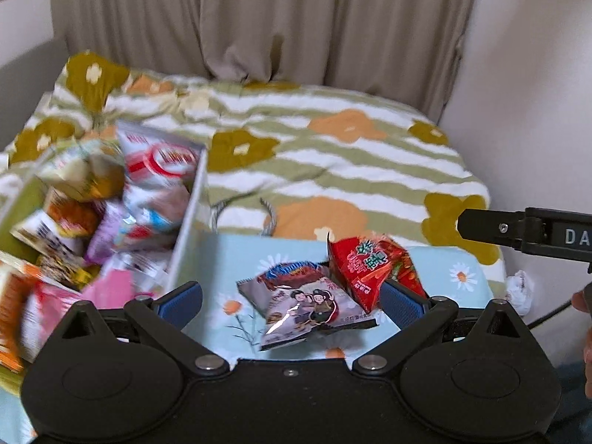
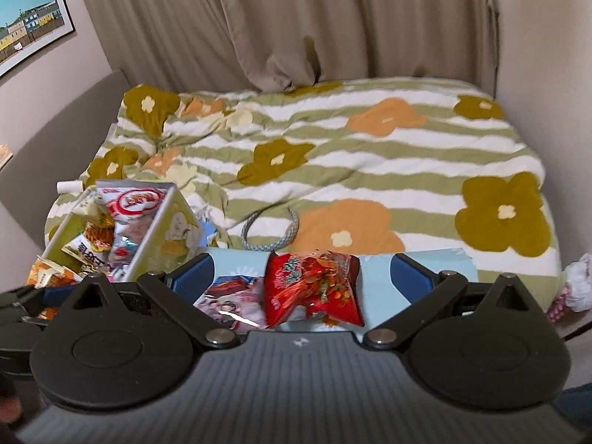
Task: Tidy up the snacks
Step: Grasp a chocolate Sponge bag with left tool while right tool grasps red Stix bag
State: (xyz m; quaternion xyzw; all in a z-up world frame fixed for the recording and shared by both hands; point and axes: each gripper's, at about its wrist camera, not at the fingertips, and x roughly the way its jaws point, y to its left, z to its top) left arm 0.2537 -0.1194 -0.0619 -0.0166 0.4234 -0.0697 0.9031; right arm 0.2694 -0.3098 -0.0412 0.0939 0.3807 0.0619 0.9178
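Note:
A grey snack packet with cartoon figures (image 1: 307, 305) and a red snack packet (image 1: 364, 266) lie on a light blue daisy cloth (image 1: 236, 259). My left gripper (image 1: 292, 301) is open, its blue pads either side of the two packets. A box (image 1: 188, 214) full of snack packets stands at the left. In the right wrist view my right gripper (image 2: 301, 277) is open above the red packet (image 2: 314, 285), with the grey packet (image 2: 233, 301) to its left and the box (image 2: 155, 225) further left. The right gripper's finger (image 1: 492, 227) shows at the left view's right edge.
A bed with a green striped flower quilt (image 2: 370, 170) lies behind the cloth. A grey cord loop (image 2: 270, 233) rests on the quilt. Curtains hang behind and a wall stands at the right. A crumpled white thing (image 1: 521, 290) lies at the cloth's right.

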